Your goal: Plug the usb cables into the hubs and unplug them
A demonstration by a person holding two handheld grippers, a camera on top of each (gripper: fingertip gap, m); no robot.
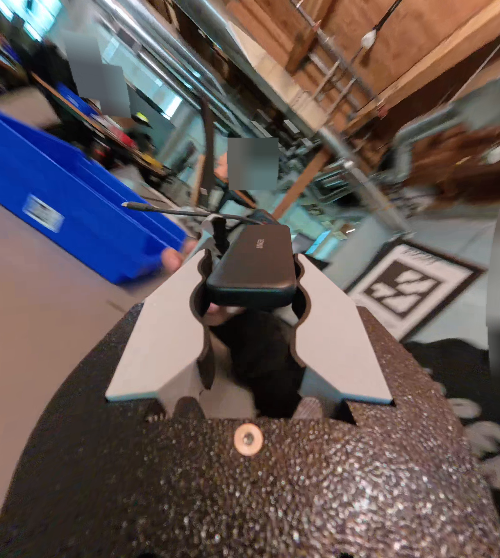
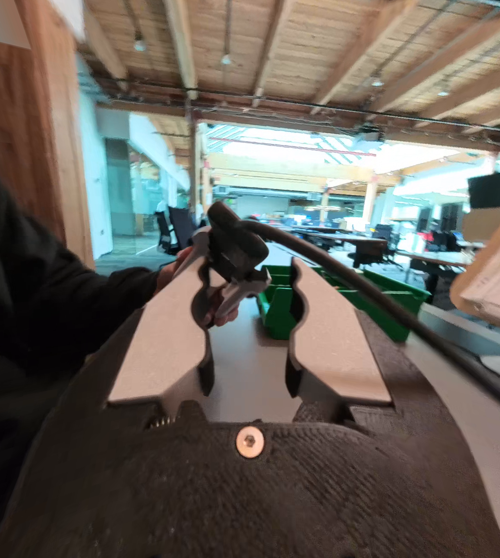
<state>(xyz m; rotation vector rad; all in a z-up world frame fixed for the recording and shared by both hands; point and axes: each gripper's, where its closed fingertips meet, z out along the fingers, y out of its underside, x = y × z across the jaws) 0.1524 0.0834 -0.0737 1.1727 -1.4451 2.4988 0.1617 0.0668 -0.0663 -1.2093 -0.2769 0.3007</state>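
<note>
My left gripper (image 1: 251, 260) is shut on a black USB hub (image 1: 258, 271) and holds it by its long sides, lifted and tilted. A thin cable (image 1: 182, 212) runs off the hub's far end, with a free connector (image 1: 126, 204) pointing left. A black plug (image 1: 219, 237) stands at the hub's far left side. In the right wrist view the hub (image 2: 236, 247) shows end-on between the left gripper's grey fingers (image 2: 239, 291), just past my right gripper (image 2: 247, 265), which is open and empty. A thick black cable (image 2: 363, 287) arcs from the hub to the lower right.
A blue bin (image 1: 61, 196) stands on the table at the left. Green bins (image 2: 276, 311) stand beyond the right gripper. A black-and-white marker sheet (image 1: 402, 290) lies to the right. A person's dark sleeve (image 2: 46, 287) fills the left side. A pale board (image 2: 499, 271) stands at right.
</note>
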